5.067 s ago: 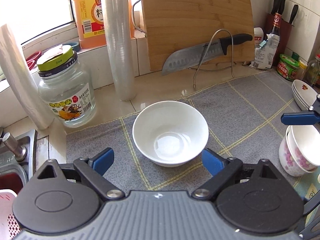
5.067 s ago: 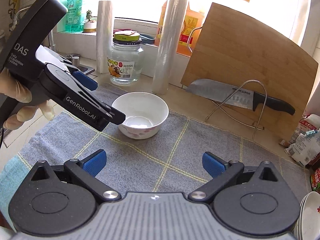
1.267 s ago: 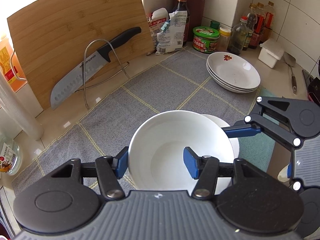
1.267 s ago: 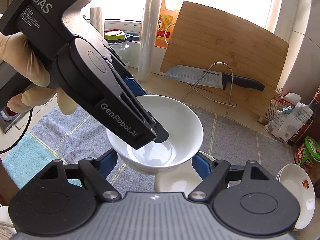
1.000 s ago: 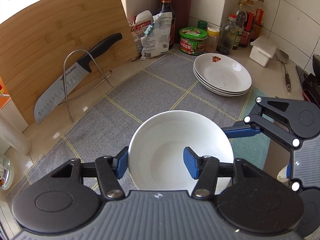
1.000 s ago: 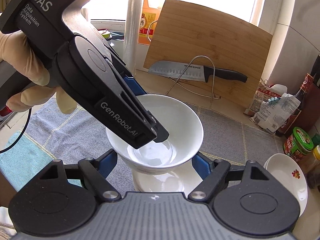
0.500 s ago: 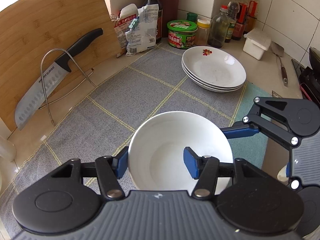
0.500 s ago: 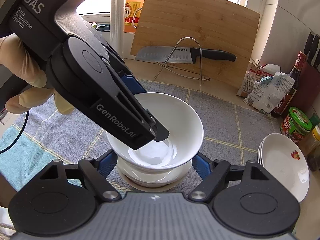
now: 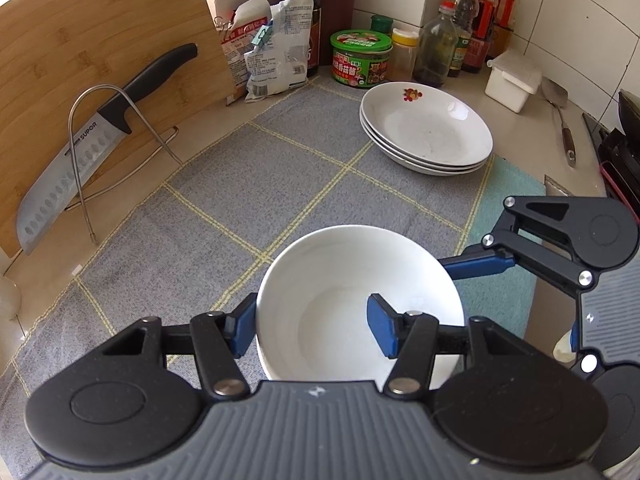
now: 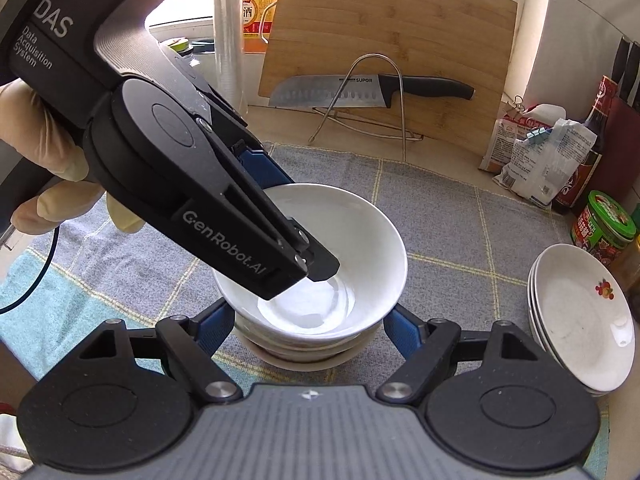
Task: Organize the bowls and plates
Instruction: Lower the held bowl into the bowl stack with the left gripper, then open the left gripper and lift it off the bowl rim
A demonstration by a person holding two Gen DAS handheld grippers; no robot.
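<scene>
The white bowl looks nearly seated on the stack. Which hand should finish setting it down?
Left. The left gripper already pinches the white bowl's rim; the right gripper only straddles the bowl stack below.

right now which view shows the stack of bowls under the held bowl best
The right wrist view: the bowl stack shows its rims beneath the held bowl, between the right claw pads. In the left wrist view the held bowl covers the stack almost completely.
</scene>
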